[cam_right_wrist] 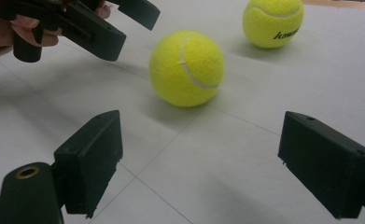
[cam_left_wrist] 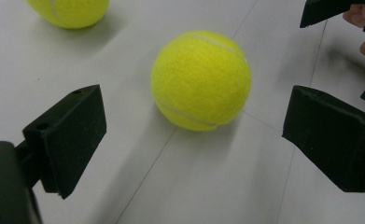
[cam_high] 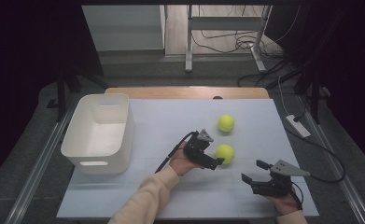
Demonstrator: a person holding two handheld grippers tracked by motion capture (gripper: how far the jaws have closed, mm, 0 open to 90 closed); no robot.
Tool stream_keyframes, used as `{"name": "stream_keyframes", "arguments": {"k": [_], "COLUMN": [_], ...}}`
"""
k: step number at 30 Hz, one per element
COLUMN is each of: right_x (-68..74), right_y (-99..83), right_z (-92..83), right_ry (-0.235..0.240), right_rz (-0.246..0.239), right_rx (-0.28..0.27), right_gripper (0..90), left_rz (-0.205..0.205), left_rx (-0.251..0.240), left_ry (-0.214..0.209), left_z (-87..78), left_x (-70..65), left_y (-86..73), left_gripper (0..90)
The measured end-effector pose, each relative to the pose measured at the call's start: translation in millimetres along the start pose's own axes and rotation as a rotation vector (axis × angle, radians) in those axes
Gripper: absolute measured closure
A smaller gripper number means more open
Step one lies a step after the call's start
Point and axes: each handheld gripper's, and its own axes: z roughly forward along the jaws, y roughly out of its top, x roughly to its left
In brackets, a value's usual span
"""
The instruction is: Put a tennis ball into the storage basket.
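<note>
Reaching: left tongs (cam_high: 220,161) spread, just beside near tennis ball (cam_high: 225,153)
Right tongs (cam_high: 255,171): spread, holding nothing
White bin (cam_high: 84,135): nothing visible inside
Far tennis ball (cam_high: 226,123): on worktop (cam_high: 171,121)

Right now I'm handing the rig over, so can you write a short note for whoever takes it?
Left gripper: open, jaws either side of the near ball, not yet closed on it.
Right gripper: open, holding nothing, aimed at the same ball.
Far ball: on the table, untouched.
Bin: at the left, nothing visible inside.
Done: nothing grasped yet.
Left: probably grip each ball and move it to the bin.
</note>
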Motion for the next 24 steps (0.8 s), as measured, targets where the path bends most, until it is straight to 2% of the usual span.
{"name": "stream_keyframes", "arguments": {"k": [21,24], "right_x": [-0.9,-1.1], "right_y": [-0.4,-0.5], "right_z": [-0.4,-0.5], "right_ry": [0.000,-0.001], "right_rz": [0.003,0.003], "right_rx": [-0.003,-0.004], "right_gripper": [13.7,13.6], "left_rz": [-0.009,0.002], "left_rx": [0.040,0.045], "left_ry": [-0.011,-0.010], "left_z": [20.4,21.2], "left_x": [2.2,1.9], "left_y": [7.1,8.5], "left_gripper": [6.1,6.0]}}
